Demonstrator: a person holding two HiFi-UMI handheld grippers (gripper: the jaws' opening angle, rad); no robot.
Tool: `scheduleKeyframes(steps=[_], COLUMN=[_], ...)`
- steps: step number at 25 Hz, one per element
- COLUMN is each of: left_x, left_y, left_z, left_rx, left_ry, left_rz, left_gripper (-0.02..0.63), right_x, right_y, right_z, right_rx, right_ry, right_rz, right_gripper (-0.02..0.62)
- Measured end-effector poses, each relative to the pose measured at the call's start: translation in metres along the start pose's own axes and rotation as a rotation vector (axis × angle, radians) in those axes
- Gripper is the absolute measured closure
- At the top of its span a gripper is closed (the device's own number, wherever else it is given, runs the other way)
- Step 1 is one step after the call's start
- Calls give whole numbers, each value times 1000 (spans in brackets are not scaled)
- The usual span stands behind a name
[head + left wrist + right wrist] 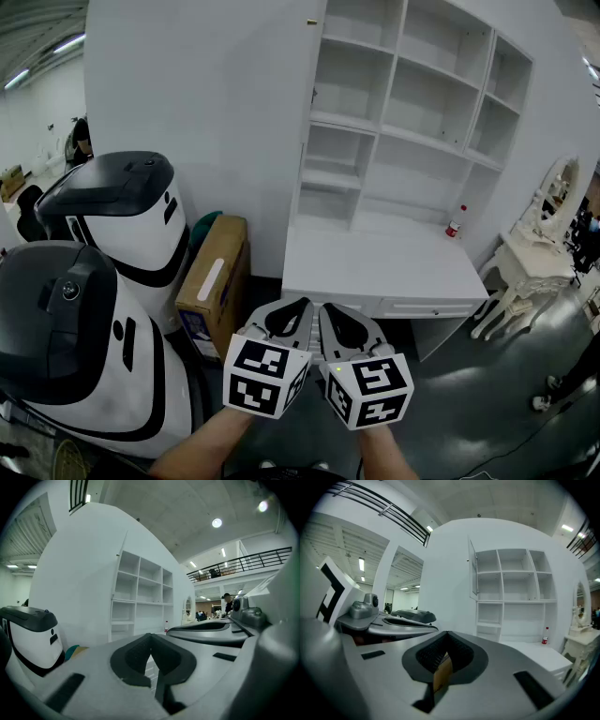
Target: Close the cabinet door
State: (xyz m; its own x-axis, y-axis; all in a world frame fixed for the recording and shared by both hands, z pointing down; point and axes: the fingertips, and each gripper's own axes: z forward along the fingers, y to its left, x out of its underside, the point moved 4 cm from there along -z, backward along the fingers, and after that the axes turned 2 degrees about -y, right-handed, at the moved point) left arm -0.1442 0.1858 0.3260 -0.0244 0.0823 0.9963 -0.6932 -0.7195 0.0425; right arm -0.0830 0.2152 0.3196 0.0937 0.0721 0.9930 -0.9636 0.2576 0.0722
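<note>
A tall white cabinet (pixel 412 103) of open shelves stands ahead, above a white desk top (pixel 375 272). Its narrow door (pixel 312 94) at the upper left stands swung out, nearly edge-on to me; the door (pixel 473 569) shows the same way in the right gripper view and as a thin white door (pixel 121 571) in the left gripper view. My left gripper (pixel 298 309) and right gripper (pixel 330 312) are side by side, low in the head view, well short of the desk. Both are shut, tips together, with nothing in them.
A red-capped bottle (pixel 454 227) stands on the desk's right back corner. Left of the desk are a cardboard box (pixel 214 281) and two white-and-black machines (pixel 122 216) (pixel 66 347). An ornate white dressing table (pixel 544 234) stands right. A person's feet (pixel 548 398) are on the floor at right.
</note>
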Motion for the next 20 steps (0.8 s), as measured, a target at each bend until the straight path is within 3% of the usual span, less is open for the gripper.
scheduleKeyframes(steps=[11, 20], left_x=[-5, -5], left_y=[8, 20], left_z=[11, 33], left_rx=[5, -32], left_ry=[-28, -18], left_rz=[17, 43], left_gripper=[595, 595], right_x=[-5, -2], right_y=[-9, -25], right_z=[16, 40], right_rx=[18, -16], right_ry=[-16, -35], right_rz=[-5, 18], right_gripper=[575, 574])
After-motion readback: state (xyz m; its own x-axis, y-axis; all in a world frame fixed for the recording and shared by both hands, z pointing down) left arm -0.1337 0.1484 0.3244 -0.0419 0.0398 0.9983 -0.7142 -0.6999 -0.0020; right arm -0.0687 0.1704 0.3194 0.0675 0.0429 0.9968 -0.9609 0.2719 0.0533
